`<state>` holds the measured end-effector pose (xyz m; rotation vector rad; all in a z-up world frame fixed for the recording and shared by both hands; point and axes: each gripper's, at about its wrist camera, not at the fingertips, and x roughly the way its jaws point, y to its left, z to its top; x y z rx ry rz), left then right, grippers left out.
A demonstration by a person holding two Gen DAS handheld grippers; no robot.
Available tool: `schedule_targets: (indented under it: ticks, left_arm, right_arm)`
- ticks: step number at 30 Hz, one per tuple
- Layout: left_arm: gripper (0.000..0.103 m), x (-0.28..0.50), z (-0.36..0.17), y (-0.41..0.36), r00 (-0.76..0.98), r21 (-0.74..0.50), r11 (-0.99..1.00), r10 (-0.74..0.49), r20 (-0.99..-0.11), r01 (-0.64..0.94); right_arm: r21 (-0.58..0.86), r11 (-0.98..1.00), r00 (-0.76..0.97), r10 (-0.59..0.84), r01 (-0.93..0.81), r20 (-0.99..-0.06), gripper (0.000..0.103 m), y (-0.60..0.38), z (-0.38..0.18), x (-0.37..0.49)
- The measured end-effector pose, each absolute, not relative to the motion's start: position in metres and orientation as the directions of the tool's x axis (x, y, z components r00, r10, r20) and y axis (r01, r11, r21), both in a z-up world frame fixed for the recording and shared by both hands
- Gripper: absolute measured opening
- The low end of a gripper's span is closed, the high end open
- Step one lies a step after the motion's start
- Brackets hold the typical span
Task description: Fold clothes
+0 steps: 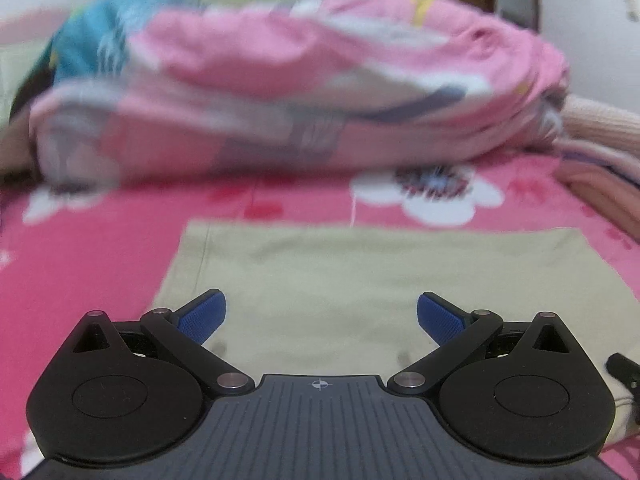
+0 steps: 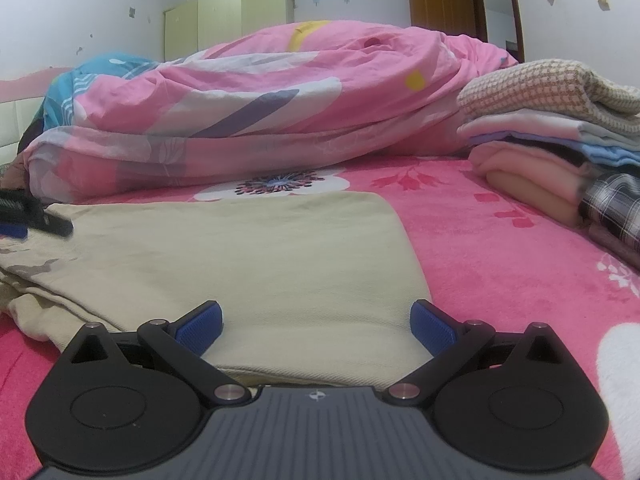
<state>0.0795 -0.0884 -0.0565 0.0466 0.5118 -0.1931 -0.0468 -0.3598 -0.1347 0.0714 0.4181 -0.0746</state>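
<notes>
Both my tools, left tool (image 1: 321, 316) and right tool (image 2: 317, 326), gape empty | beige garment (image 2: 256, 264) flat mid-bed, partly folded | folded stack (image 2: 560, 136) at bed's right edge | more folds remain, I judge.

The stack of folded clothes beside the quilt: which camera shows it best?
The right wrist view. There the stack of folded clothes sits sharp at the right edge, its layers distinct, from a checked knit on top down to a plaid piece. The left wrist view shows only a blurred sliver of it at its right edge.
</notes>
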Motion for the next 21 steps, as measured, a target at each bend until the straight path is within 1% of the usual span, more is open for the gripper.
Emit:
schedule_targets:
  ticks: [2, 6, 10, 13, 16, 21]
  left_arm:
    - [0.103, 0.084, -0.055, -0.097, 0.854, 0.020, 0.974, -0.186, -0.486, 0.224]
    - [0.103, 0.096, -0.062, -0.114, 0.831, 0.045, 0.959, -0.219, -0.512, 0.281]
    - [0.103, 0.101, -0.084, -0.125, 0.800, 0.093, 0.947, -0.205, -0.563, 0.308]
    - [0.103, 0.098, -0.093, -0.119, 0.803, 0.068, 0.949, -0.222, -0.554, 0.309]
    - [0.103, 0.101, -0.093, -0.117, 0.793, 0.041, 0.949, -0.236, -0.562, 0.311]
    - [0.103, 0.099, -0.094, -0.118, 0.798, 0.043, 0.950, -0.235, -0.555, 0.309]
  right_arm:
    - [0.054, 0.995, 0.911, -0.058, 0.087, -0.408, 0.102, -0.360, -0.135, -0.047]
    - [0.054, 0.995, 0.911, -0.058, 0.088, -0.407, 0.102, -0.360, -0.135, -0.047]
    - [0.053, 0.995, 0.911, -0.059, 0.088, -0.407, 0.102, -0.359, -0.135, -0.047]
    - [0.051, 0.995, 0.911, -0.060, 0.088, -0.407, 0.102, -0.359, -0.135, -0.047]
    - [0.051, 0.995, 0.911, -0.060, 0.088, -0.407, 0.102, -0.359, -0.135, -0.047]
    - [0.050, 0.995, 0.911, -0.061, 0.089, -0.408, 0.102, -0.359, -0.135, -0.047]
